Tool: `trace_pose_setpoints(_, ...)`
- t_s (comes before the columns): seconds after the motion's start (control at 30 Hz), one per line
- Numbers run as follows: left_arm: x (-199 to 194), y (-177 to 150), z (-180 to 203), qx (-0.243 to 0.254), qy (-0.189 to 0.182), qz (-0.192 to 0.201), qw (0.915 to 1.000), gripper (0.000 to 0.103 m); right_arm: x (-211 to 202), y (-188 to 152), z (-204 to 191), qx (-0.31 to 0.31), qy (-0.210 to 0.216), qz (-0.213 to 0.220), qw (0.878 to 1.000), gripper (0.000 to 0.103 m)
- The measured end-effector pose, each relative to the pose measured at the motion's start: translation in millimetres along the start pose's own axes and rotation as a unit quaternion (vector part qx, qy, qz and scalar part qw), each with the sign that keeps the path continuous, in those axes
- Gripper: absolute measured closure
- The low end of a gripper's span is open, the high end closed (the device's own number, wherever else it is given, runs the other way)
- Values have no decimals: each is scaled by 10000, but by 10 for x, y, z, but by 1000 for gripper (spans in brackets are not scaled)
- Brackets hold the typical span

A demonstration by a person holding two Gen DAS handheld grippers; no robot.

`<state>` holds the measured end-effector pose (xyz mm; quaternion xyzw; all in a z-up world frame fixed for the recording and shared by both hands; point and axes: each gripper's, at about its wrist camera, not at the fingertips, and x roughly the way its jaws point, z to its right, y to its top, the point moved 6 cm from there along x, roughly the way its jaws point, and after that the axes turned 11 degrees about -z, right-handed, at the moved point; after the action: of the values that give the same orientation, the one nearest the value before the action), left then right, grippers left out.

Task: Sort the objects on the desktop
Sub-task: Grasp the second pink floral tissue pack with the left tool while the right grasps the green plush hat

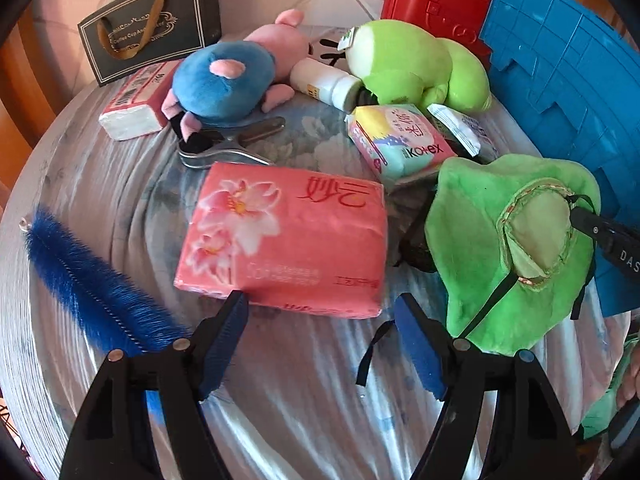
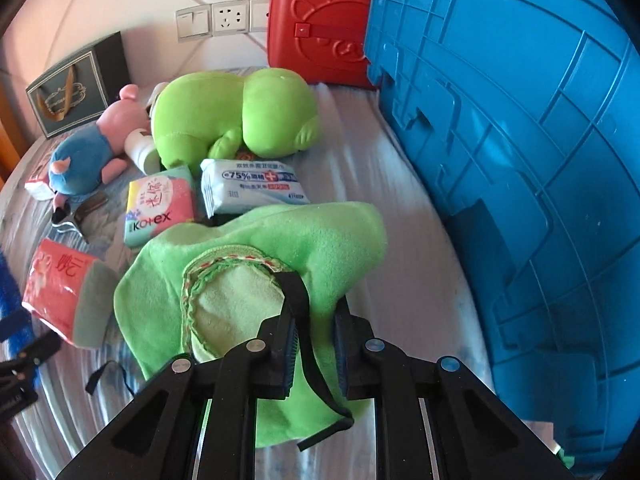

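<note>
My right gripper (image 2: 316, 344) is shut on a green plush hat (image 2: 256, 276), gripping its rim and black strap; the hat also shows in the left wrist view (image 1: 500, 256), lifted at the right beside the blue crate (image 1: 568, 92). My left gripper (image 1: 320, 336) is open and empty, just in front of a pink tissue pack (image 1: 288, 236). A blue bottle brush (image 1: 88, 284) lies to its left.
The round table holds a green frog plush (image 2: 236, 116), a blue-and-pink pig plush (image 1: 224, 76), a white bottle (image 1: 324, 82), a Kotex pack (image 2: 160, 208), a wipes pack (image 2: 252, 184), metal tongs (image 1: 228, 148), a red case (image 2: 320, 32), a dark gift bag (image 1: 148, 28).
</note>
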<state>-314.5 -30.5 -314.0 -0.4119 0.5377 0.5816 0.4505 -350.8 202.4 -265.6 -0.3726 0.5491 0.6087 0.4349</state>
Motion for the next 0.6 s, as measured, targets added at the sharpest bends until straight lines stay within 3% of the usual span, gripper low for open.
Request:
trace_pose_setpoints(0.1,125,28,-57,-263,360,-96,9990,27,18,-17,-33,-58,119,-28,9999,85)
trace_pose_setpoints(0.2,124,-45,-407,-737,652,-80,9951,27,87,-41,-189,-275,478,-160,9983,85)
trace_pose_setpoints(0.3,55,-146,-911,-1284,1281,-64,9834,27,196,-88,-335,-461,551,-279,9970,85)
trace_pose_setpoints(0.37,19,-227,-1206,-1646,1448,-144,9756,27,271,-95,-428,-529,503,-345,9967,83)
trace_pose_setpoints(0.43,-33,-289,-1329,-1838,1310,-158,9741,27,308,-80,-482,-564,447,-377,9967,77)
trace_pose_setpoints(0.5,-142,-315,-1298,-1870,1172,-35,9753,27,303,-59,-505,-541,442,-367,9969,58)
trace_pose_setpoints(0.6,-324,-222,-1091,-1621,1004,181,9815,27,219,-34,-528,-586,505,-253,9967,40)
